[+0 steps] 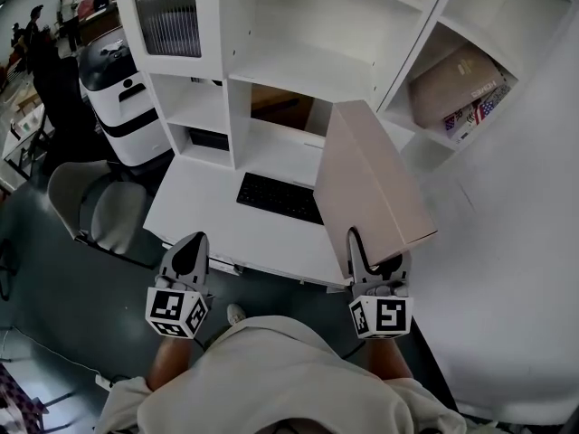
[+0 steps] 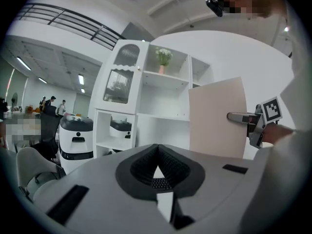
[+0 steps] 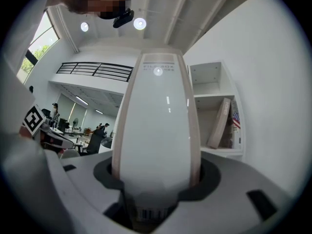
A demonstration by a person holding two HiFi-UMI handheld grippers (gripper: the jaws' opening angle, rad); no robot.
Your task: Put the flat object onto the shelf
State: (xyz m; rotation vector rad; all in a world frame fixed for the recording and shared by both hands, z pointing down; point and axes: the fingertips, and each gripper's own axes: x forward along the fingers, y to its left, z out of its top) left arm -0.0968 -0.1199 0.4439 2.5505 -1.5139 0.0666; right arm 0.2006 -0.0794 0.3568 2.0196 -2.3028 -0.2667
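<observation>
The right gripper's (image 1: 366,256) jaws are clamped on the near end of the flat box (image 3: 158,121), which runs straight out ahead of them, edge-on and held off the surface (image 1: 199,208). The left gripper's (image 1: 190,253) jaws are closed together with nothing between them. Ahead of both pairs of jaws stands the white shelf (image 1: 289,69), with a keyboard (image 1: 279,197) on the surface before it.

Held out level and side by side ahead of the chest: left gripper (image 1: 192,250) with jaws pressed together on nothing, right gripper (image 1: 357,242) with jaws clamped on the near edge of the flat box (image 1: 371,183) rising beyond its tips.
</observation>
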